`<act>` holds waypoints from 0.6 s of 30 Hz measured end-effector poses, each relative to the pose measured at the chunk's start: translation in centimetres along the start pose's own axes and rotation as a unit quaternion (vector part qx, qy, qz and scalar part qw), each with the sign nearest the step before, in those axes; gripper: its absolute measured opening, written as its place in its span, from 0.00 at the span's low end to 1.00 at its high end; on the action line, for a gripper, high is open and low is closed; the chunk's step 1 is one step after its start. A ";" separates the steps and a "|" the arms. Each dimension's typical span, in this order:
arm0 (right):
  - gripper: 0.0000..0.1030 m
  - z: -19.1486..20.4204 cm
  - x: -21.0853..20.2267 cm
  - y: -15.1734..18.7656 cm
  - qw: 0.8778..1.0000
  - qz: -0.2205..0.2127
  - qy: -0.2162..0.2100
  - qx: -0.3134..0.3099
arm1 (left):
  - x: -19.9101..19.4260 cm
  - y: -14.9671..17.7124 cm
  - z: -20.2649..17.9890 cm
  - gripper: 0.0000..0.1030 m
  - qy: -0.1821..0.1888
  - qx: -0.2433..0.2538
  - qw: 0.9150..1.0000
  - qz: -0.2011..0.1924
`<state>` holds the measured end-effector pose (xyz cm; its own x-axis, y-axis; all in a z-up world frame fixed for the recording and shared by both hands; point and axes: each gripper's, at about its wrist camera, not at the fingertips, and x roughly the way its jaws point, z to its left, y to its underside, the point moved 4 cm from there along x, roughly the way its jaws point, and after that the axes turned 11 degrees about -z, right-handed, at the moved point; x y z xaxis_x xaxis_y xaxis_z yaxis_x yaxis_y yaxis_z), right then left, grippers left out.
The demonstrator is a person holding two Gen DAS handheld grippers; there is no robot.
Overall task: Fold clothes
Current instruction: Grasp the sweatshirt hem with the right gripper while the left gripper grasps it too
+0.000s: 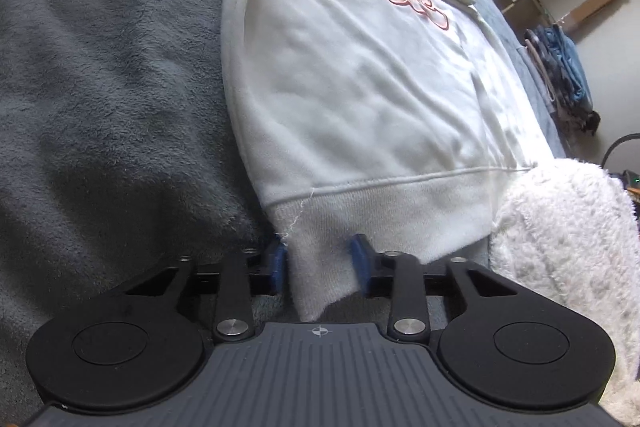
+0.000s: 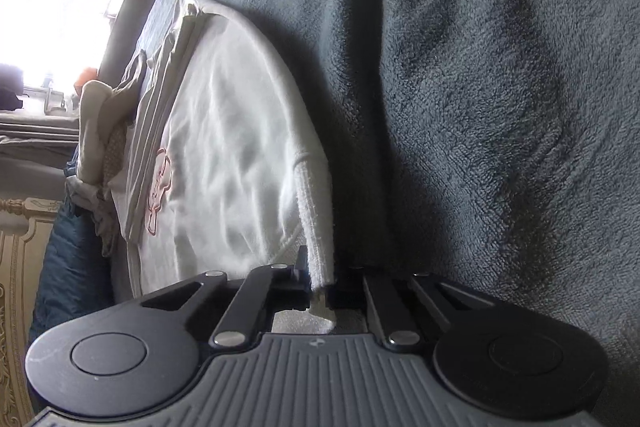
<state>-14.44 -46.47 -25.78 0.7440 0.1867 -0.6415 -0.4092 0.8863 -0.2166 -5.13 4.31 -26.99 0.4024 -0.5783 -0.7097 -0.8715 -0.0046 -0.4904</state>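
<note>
The white cotton sweatshirt with a pink outline print (image 1: pixel 352 75) lies flat on the grey plush blanket (image 1: pixel 100 87), which spreads bare and wide off the sweatshirt's long side edge. A fluffy white throw (image 1: pixel 568 239) crowds the hem's far corner. The left gripper (image 1: pixel 320 263) has its blue pads set apart around the ribbed hem. The right gripper (image 2: pixel 320 291) is clamped on the hem corner.

My left wrist view sits low, close at the ribbed hem of the white fleece sweatshirt (image 1: pixel 360 87), facing up its length. My right wrist view, rolled sideways, looks along its edge. Both share the sweatshirt and the grey plush blanket (image 1: pixel 100 87).
</note>
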 end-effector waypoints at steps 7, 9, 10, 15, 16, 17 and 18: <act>0.04 3.3 -0.8 -0.2 0.999 -0.021 -0.025 -0.034 | -1.1 -1.6 0.6 0.04 0.039 -0.070 0.996 -0.042; 0.04 4.9 -1.0 -1.0 0.998 -0.027 -0.043 -0.037 | -1.8 -2.5 0.8 0.04 0.055 -0.100 0.992 -0.059; 0.04 5.8 -1.0 -1.3 0.997 -0.031 -0.052 -0.039 | -2.1 -3.0 0.9 0.04 0.064 -0.117 0.989 -0.068; 0.04 9.4 -1.4 -2.8 0.993 -0.047 -0.097 -0.040 | -4.2 -5.4 1.0 0.04 0.089 -0.159 0.977 -0.113; 0.04 9.5 -1.6 -3.0 0.993 -0.051 -0.104 -0.035 | -4.6 -5.7 0.9 0.04 0.093 -0.163 0.975 -0.120; 0.04 9.5 -1.8 -3.1 0.992 -0.055 -0.111 -0.030 | -5.0 -6.0 0.9 0.04 0.098 -0.168 0.973 -0.126; 0.04 9.4 -2.0 -3.2 0.991 -0.059 -0.118 -0.024 | -5.5 -6.2 0.7 0.04 0.101 -0.168 0.972 -0.132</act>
<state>-9.64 -45.68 -16.89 0.8885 0.1825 -0.4211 -0.3329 0.8879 -0.3177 -1.75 8.08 -20.45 0.5903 -0.6685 -0.4524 -0.8018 -0.4208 -0.4243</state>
